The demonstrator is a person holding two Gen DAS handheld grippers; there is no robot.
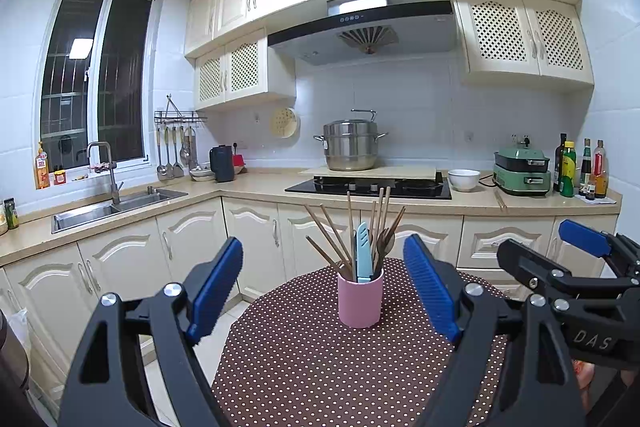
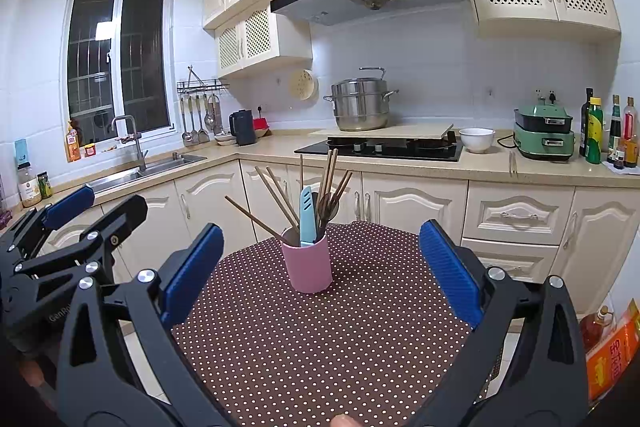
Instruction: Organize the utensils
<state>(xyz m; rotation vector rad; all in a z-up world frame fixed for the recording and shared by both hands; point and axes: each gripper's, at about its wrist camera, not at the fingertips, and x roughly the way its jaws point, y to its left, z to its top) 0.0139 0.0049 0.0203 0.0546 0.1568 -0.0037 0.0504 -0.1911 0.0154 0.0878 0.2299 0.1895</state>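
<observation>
- Left gripper (image 1: pixel 322 289): jaws wide apart, nothing between the blue pads, held above the near part of the table and aimed across it at the cup
- Right gripper (image 2: pixel 320 269): jaws likewise spread, nothing gripped, level with the left one and just beside it; each shows at the edge of the other's view
- Table (image 1: pixel 304 359): covered in a brown cloth with white dots, bare apart from the cup
- Cup (image 1: pixel 360 301): pink, cylindrical, upright, standing on the far part of the table; it lies between the pads in line of sight but well ahead of them, untouched
- Chopsticks (image 1: pixel 325 231): brown, several, standing in the cup with lower ends inside and upper ends fanned out; long axes near vertical, some leaning left, some right, one lying low to the left
- Knife (image 1: pixel 363 254): light blue sheath, upright in the cup, long axis vertical, rounded tip up
- Spoon (image 1: pixel 387 242): dark, in the cup behind the knife, partly hidden, end uppermost
- Cabinets (image 1: pixel 256 235): cream doors below the counter, beyond the table
- Sink (image 1: pixel 116 205): steel, in the counter at far left under the window
- Hob (image 1: pixel 368 187): black, on the far counter behind the cup
- Pot (image 1: pixel 351 146): steel steamer on a board at the back of the hob
</observation>
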